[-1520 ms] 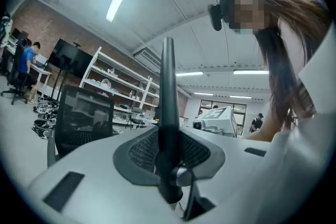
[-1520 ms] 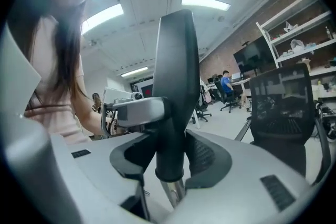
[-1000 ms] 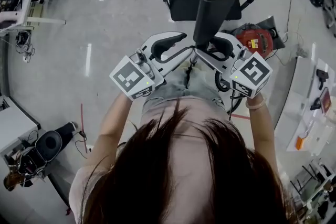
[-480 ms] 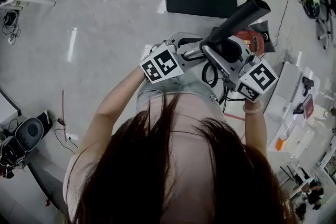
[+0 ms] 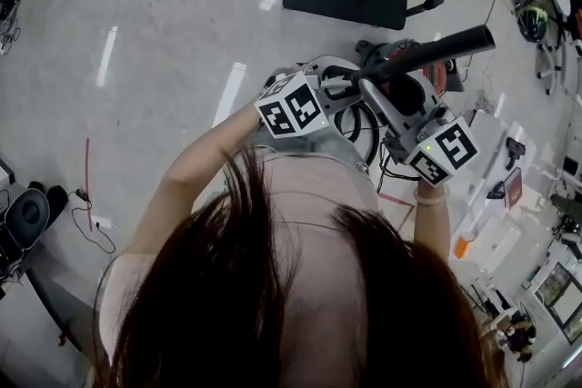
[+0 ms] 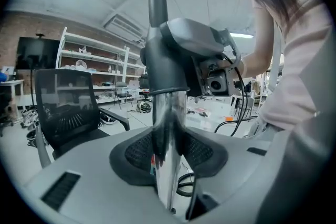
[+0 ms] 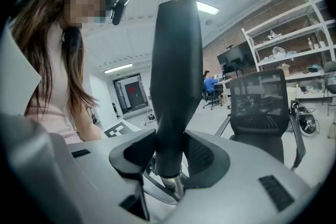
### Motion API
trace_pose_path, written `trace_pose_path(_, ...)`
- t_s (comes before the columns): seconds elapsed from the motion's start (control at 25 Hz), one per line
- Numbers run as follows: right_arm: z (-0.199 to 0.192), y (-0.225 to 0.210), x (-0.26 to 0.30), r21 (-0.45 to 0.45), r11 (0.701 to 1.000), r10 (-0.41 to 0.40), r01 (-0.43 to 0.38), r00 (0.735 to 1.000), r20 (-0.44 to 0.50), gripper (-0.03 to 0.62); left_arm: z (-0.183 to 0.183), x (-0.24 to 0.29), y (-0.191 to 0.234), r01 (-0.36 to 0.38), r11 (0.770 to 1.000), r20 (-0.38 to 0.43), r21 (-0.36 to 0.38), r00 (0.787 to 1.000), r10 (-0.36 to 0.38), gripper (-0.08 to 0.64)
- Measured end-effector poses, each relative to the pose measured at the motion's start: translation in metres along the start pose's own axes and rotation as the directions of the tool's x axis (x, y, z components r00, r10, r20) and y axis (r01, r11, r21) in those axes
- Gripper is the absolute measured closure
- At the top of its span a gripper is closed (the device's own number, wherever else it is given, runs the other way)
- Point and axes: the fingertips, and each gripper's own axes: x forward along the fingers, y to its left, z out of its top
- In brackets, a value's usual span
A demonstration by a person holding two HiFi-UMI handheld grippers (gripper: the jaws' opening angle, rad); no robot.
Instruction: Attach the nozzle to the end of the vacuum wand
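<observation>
I hold my left gripper (image 6: 169, 157) close in front of me, pointing right. Its jaws have just been closing and clamp the chrome wand (image 6: 170, 113). My right gripper (image 7: 169, 157), angled leftward, pinches the dark nozzle (image 7: 176, 76), which sits on the wand's end.

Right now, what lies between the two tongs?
Left gripper view: chrome vacuum wand entering the dark nozzle; the left tongs have just been closing on that wand.
</observation>
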Motion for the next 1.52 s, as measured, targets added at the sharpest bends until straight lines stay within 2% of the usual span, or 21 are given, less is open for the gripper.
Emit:
trace_pose_path(0.16, -0.005, -0.002, -0.004, 0.003, 0.999, -0.037, 0.037, 0.999, -0.020, 0.414, 0.000, 0.002, -0.002, -0.003, 1.000, -0.005, 0.000, 1.000, 0.003, 0.410)
trace_pose_path(0.28, -0.006, -0.004, -0.004, 0.020, 0.995, -0.098, 0.098, 0.995, -0.001, 0.414, -0.002, 0.003, 0.000, -0.007, 1.000, -0.008, 0.002, 1.000, 0.007, 0.410)
trace_pose_path(0.48, -0.007, -0.007, -0.003, 0.053, 0.980, -0.195, 0.194, 0.981, 0.021, 0.414, -0.003, 0.002, 0.002, -0.017, 1.000, -0.018, 0.004, 1.000, 0.017, 0.410)
trace_pose_path(0.88, -0.009, -0.014, -0.002, 0.113, 0.946, -0.310, 0.303, 0.949, 0.053, 0.414, -0.005, 0.005, 0.008, -0.072, 0.997, -0.025, -0.014, 0.997, 0.072, 0.411)
trace_pose_path(1.0, -0.008, -0.015, 0.003, 0.130, 0.925, -0.366, 0.356, 0.928, 0.064, 0.415, -0.007, 0.002, 0.013, -0.088, 0.996, -0.027, -0.020, 0.996, 0.088, 0.413)
trace_pose_path(1.28, -0.008, -0.021, 0.001, 0.184, 0.850, -0.513, 0.494, 0.855, 0.075, 0.416, -0.006, 0.005, 0.016, -0.126, 0.992, -0.031, -0.022, 0.992, 0.125, 0.413)
trace_pose_path(1.36, -0.008, -0.020, 0.000, 0.192, 0.853, -0.507, 0.485, 0.858, 0.085, 0.414, -0.006, 0.005, 0.015, -0.120, 0.992, -0.022, -0.027, 0.993, 0.119, 0.413)
trace_pose_path(1.52, -0.010, -0.012, 0.001, 0.165, 0.893, -0.434, 0.420, 0.899, 0.061, 0.414, -0.005, 0.001, 0.010, -0.101, 0.995, 0.001, -0.027, 0.995, 0.101, 0.413)
